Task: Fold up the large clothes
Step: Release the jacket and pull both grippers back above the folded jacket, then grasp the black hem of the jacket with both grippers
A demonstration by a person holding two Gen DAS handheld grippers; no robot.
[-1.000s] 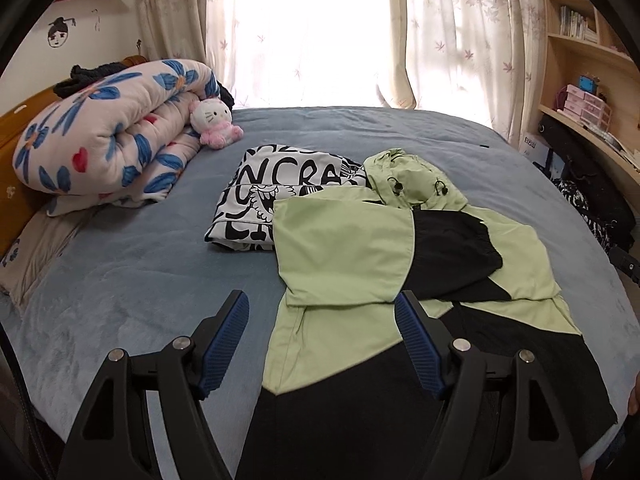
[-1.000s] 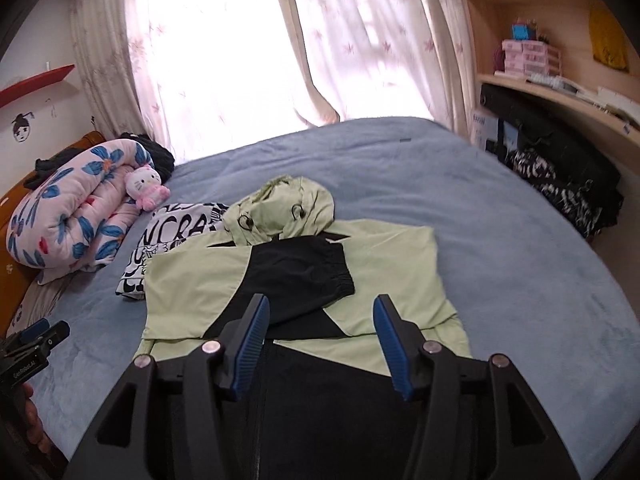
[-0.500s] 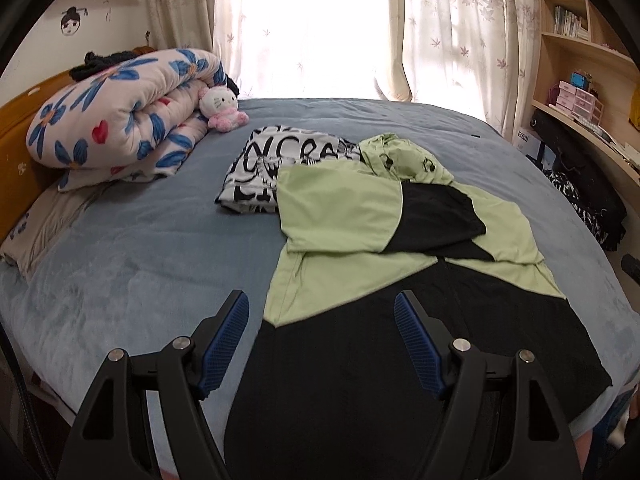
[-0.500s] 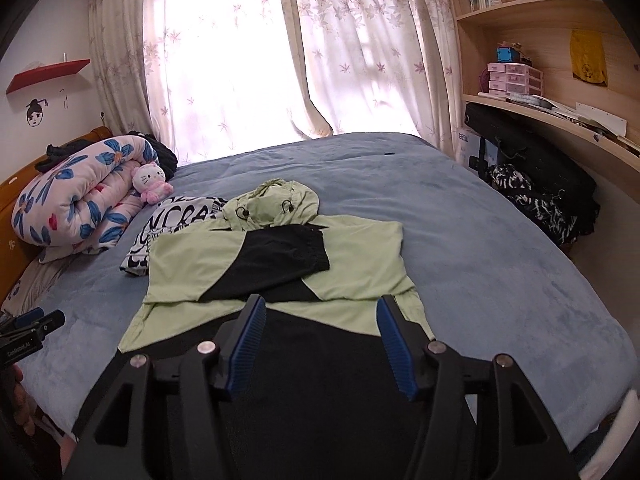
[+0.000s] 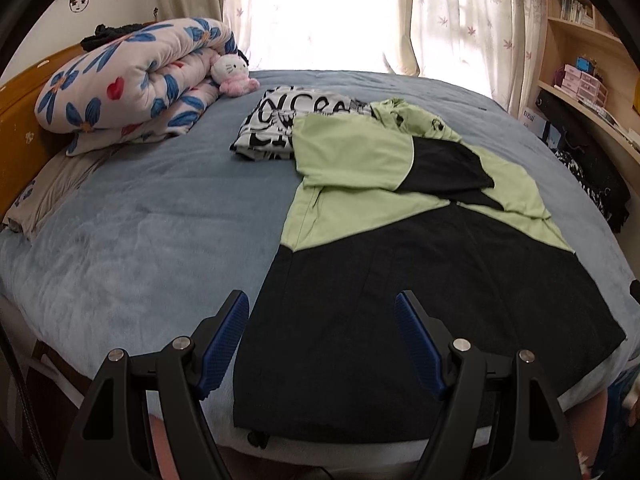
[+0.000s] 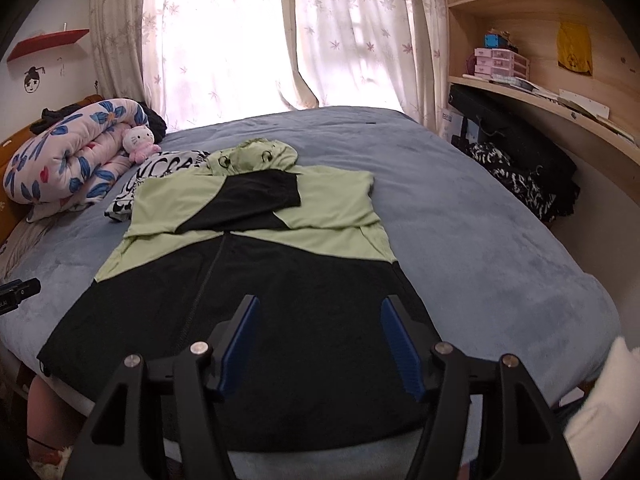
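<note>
A large green and black hooded jacket (image 5: 400, 240) (image 6: 248, 264) lies flat on the blue bed, sleeves folded across its chest, hood toward the window, black hem at the near edge. My left gripper (image 5: 322, 312) hovers open above the hem's left part, nothing between its blue pads. My right gripper (image 6: 318, 316) hangs over the hem's right half; its jaws are opening and hold nothing. The left gripper's tip (image 6: 18, 294) shows at the left edge of the right wrist view.
A folded black-and-white printed garment (image 5: 288, 120) lies beside the jacket's shoulder. A rolled floral quilt (image 5: 128, 80) and a pink plush toy (image 5: 232, 74) sit by the orange headboard. Wooden shelves and a dark pile (image 6: 520, 160) stand on the right. A person's leg (image 6: 48, 412) is at the bed's near edge.
Both grippers have pulled back from the jacket's chest toward the near edge and sunk, so the whole hem now shows. The right gripper's jaws have widened.
</note>
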